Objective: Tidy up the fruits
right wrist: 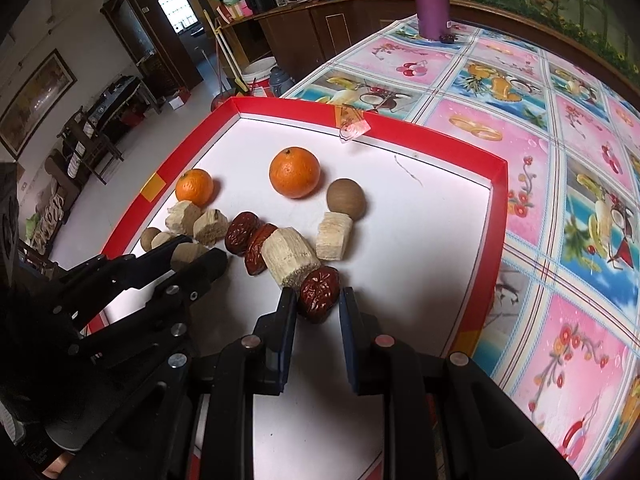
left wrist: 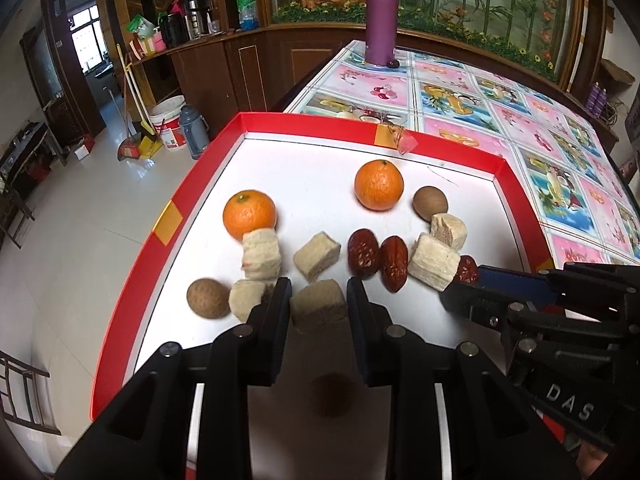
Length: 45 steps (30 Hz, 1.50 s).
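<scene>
A red-rimmed white tray [left wrist: 308, 124] holds two oranges [left wrist: 250, 214] [left wrist: 379, 185], two brown round fruits [left wrist: 208, 298] [left wrist: 430, 203], red dates [left wrist: 363, 253] and several beige cake cubes. My left gripper [left wrist: 319, 292] is shut on a beige cube [left wrist: 318, 306] at the tray's near side; it also shows in the right wrist view [right wrist: 188, 254]. My right gripper [right wrist: 319, 300] is shut on a red date [right wrist: 319, 294], next to a large beige cube [right wrist: 289, 256]. In the left wrist view the right gripper [left wrist: 466, 280] enters from the right.
The tray [right wrist: 496, 184] sits at the left end of a table with a pink and blue fruit-pattern cloth [right wrist: 560, 160]. A purple flask [left wrist: 381, 14] stands at the far end. The floor drops away on the left, with a bucket [left wrist: 170, 124] and brooms.
</scene>
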Tool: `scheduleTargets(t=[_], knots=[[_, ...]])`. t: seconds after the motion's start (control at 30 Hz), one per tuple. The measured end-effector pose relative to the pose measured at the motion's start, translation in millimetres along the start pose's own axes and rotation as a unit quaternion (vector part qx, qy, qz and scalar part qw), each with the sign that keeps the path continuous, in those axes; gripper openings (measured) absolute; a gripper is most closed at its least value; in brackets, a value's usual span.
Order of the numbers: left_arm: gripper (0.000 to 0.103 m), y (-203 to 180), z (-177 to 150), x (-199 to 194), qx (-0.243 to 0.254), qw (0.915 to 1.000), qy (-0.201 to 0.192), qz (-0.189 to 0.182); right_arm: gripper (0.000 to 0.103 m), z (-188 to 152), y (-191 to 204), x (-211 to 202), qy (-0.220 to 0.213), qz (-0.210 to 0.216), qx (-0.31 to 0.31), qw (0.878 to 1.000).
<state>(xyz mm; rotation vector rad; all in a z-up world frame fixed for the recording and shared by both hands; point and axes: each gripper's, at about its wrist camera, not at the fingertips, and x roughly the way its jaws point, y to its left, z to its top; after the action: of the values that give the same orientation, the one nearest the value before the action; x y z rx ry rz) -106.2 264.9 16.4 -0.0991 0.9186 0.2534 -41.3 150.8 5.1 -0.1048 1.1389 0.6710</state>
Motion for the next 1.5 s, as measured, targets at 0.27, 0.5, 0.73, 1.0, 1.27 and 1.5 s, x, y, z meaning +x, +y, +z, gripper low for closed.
scheduleTargets(t=[0.27, 0.5, 0.73, 1.0, 1.27, 1.5], knots=[[0.03, -2.1, 10.3, 9.5, -0.001, 1.0, 0.006, 0.004, 0.02, 1.0, -2.7, -0.6, 0.001, 0.009, 0.008, 1.0], [0.037, -4.7, 10.4, 9.4, -0.003, 0.9999, 0.008, 0.014, 0.021, 0.1, -7.9, -3.0, 0.0, 0.007, 0.012, 1.0], [0.062, -6.2, 5.8, -1.7, -0.013, 0.9997, -0.005, 0.022, 0.021, -3.7, -15.9, -16.2, -0.005, 0.034, 0.02, 0.999], [0.071, -11.3, 1.8, -33.1, -0.013, 0.9983, -0.043, 0.036, 0.028, -13.1, -10.4, -45.2, -0.035, 0.037, 0.013, 0.999], [0.077, -15.6, -9.2, -75.8, -0.015, 0.9958, -0.08, 0.042, 0.03, -28.7, 4.3, -79.6, -0.076, 0.018, -0.015, 0.997], [0.097, -9.3, -20.6, -132.2, -0.034, 0.9877, -0.144, 0.05, 0.041, -54.5, 17.7, -120.2, -0.132, -0.01, -0.044, 0.99]])
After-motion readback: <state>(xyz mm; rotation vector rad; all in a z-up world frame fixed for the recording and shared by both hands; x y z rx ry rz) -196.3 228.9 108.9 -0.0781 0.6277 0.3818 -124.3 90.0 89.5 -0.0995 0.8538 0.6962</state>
